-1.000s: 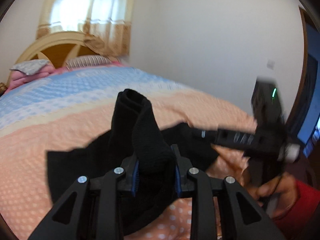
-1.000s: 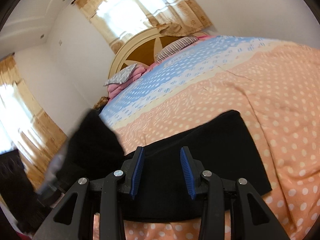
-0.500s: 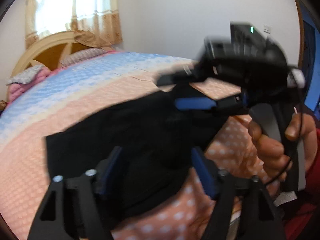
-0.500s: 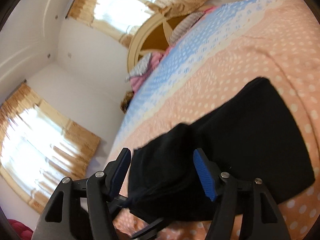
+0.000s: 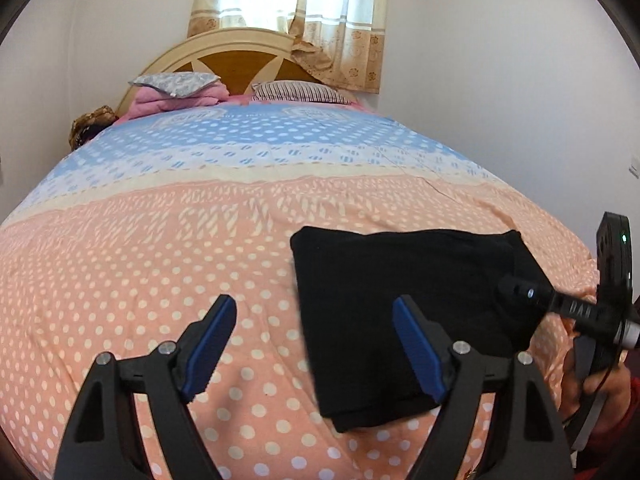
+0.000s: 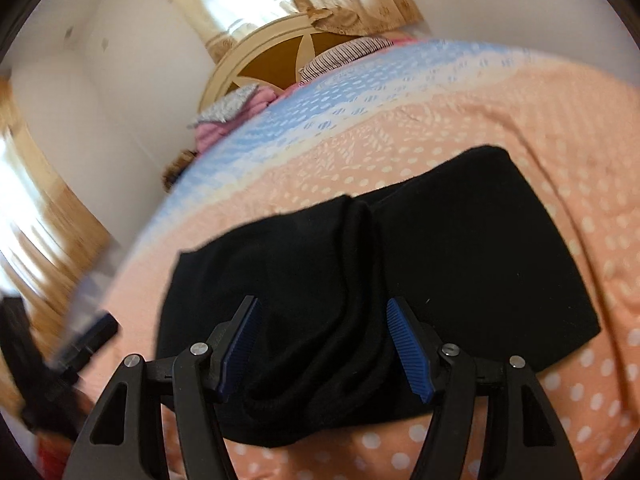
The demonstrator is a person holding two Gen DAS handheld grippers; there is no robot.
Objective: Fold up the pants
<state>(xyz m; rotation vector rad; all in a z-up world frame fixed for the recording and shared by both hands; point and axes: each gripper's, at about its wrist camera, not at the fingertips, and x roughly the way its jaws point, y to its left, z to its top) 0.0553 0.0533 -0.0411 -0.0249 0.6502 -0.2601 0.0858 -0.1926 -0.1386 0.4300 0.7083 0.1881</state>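
The black pants (image 5: 404, 308) lie folded into a flat rectangle on the bed. In the right wrist view the pants (image 6: 460, 264) show a raised fold ridge down the middle. My left gripper (image 5: 316, 348) is open and empty, just above the bedspread at the pants' left edge. My right gripper (image 6: 324, 348) is open, its jaws straddling the fold ridge near the pants' near edge, not closed on it. The right gripper's body and the hand holding it show at the right edge of the left wrist view (image 5: 592, 312).
The bedspread (image 5: 160, 240) is peach with white dots, blue toward the head. A striped pillow (image 5: 300, 92), pink bedding (image 5: 176, 96) and a wooden headboard (image 5: 240, 56) lie at the far end. White walls and a curtained window stand behind.
My left gripper let go of the bunched pants and opened, then drew back to the left. The pants now lie flat and folded. My right gripper opened wider over the fold.
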